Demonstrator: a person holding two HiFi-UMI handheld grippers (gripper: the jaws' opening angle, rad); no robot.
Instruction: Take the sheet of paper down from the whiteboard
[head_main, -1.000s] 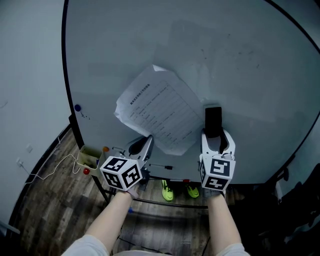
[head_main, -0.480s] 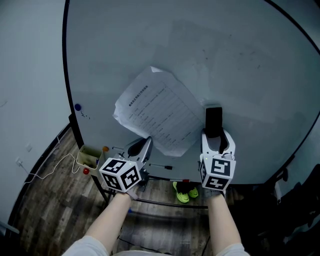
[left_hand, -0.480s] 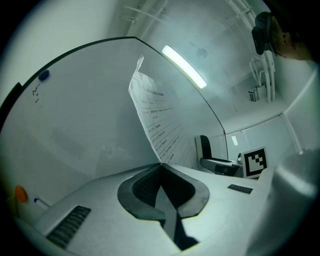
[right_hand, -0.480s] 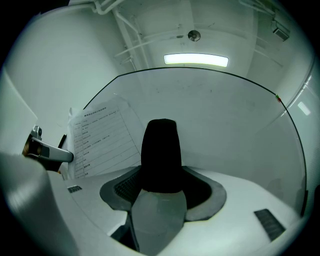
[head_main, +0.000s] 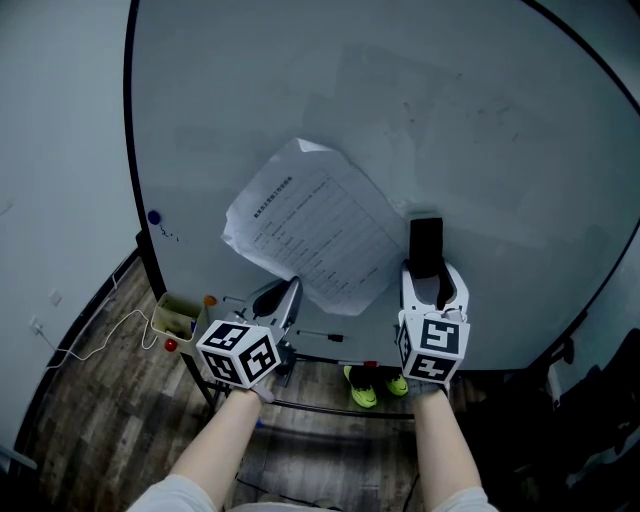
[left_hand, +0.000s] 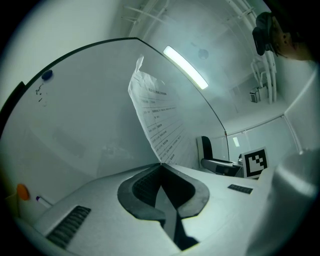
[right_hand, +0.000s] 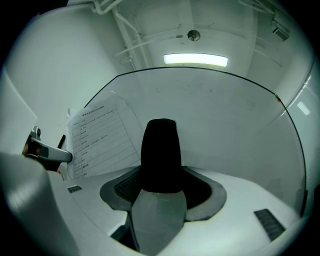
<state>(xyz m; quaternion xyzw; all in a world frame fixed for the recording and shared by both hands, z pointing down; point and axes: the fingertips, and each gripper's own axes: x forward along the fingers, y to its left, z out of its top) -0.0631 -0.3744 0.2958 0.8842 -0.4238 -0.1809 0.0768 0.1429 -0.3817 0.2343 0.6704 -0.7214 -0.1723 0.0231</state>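
Sheet of paper (head_main: 312, 235): lower edge pinched in closed left tongs (head_main: 295, 285) | right tongs (head_main: 434, 272) beside it, gripping black block (head_main: 426, 243)

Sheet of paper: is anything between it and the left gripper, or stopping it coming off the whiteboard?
Nothing visible. The left gripper is shut on the sheet of paper's lower corner. The black block in the right gripper sits beside the sheet, not over it.
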